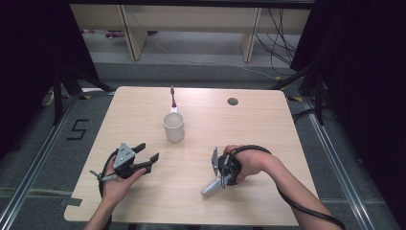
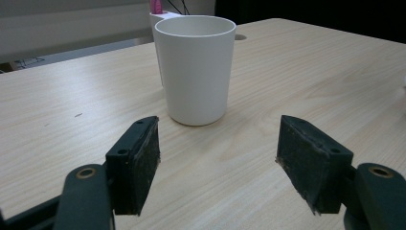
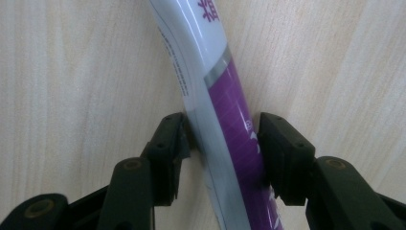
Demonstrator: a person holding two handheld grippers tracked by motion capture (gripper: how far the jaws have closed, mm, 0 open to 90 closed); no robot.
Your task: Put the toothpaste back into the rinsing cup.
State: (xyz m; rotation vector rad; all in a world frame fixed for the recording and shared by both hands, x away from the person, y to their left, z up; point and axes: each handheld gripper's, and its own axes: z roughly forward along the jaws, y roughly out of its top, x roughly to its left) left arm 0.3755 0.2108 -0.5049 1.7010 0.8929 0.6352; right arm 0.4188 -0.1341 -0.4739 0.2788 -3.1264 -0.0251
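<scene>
Our right hand-held gripper (image 3: 222, 139) is closed across the white and purple plastic tube (image 3: 225, 120), which lies on the pale wooden table (image 1: 268, 129), its long axis running away between the jaws. Our left hand-held gripper (image 2: 218, 153) gapes wide, empty, facing the white cylindrical cup (image 2: 195, 67) straight ahead, nearer it.

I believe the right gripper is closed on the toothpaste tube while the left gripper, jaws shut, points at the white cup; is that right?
Not quite: the left gripper has its jaws wide open, as the left gripper view shows. It does point at the white cup, and the right gripper is closed on the toothpaste tube.
</scene>
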